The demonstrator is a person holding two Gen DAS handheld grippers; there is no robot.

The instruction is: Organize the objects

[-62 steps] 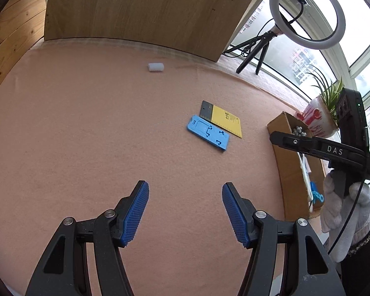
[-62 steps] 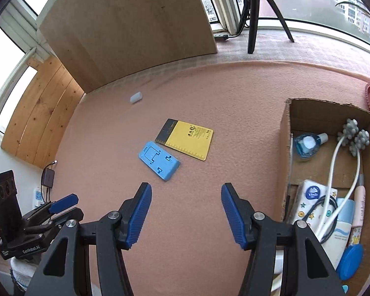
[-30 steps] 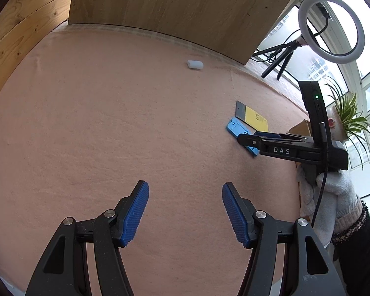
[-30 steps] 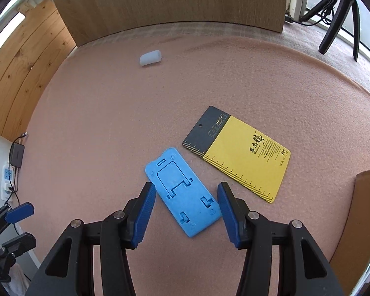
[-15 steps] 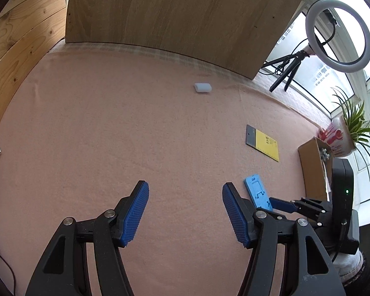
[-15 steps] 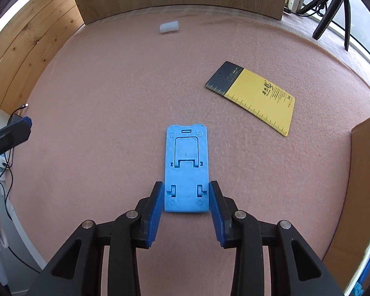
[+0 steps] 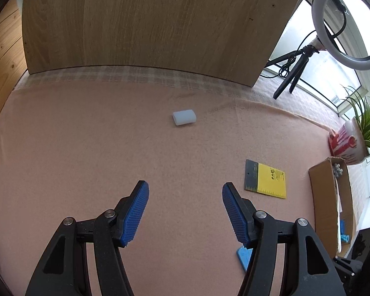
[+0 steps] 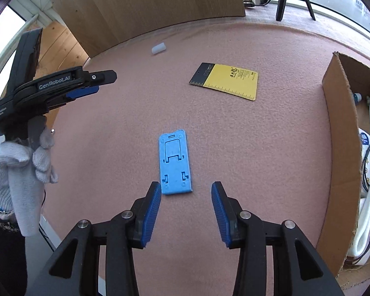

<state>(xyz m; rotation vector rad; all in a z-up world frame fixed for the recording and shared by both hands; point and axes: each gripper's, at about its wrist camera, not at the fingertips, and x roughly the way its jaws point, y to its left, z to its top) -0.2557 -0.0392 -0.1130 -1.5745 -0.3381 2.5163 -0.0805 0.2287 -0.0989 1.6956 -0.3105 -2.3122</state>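
Note:
A blue phone stand [image 8: 175,162] lies flat on the pink felt; one corner of it [image 7: 244,255] shows in the left wrist view. My right gripper [image 8: 186,197] hovers at its near end. The jaws are opening: the left pad is close to the stand's edge, and a clear gap separates the right pad from it. My left gripper [image 7: 185,190], also seen from the side [image 8: 91,83], stands open and empty. It points at a small white block [image 7: 184,117] [image 8: 159,48] farther off. A yellow and black card [image 7: 265,178] [image 8: 225,80] lies flat to the right.
An open cardboard box [image 8: 342,148] [image 7: 325,197] on the right holds bottles, a white cable and other items. A wooden board [image 7: 145,24] stands along the far edge. A ring light on a tripod [image 7: 345,22] and a potted plant [image 7: 350,145] stand by the window. A gloved hand [image 8: 19,162] holds the left gripper.
The right jaws, closed around the blue stand's near end half a second ago, have spread and drawn back. The left gripper has moved nearer the white block.

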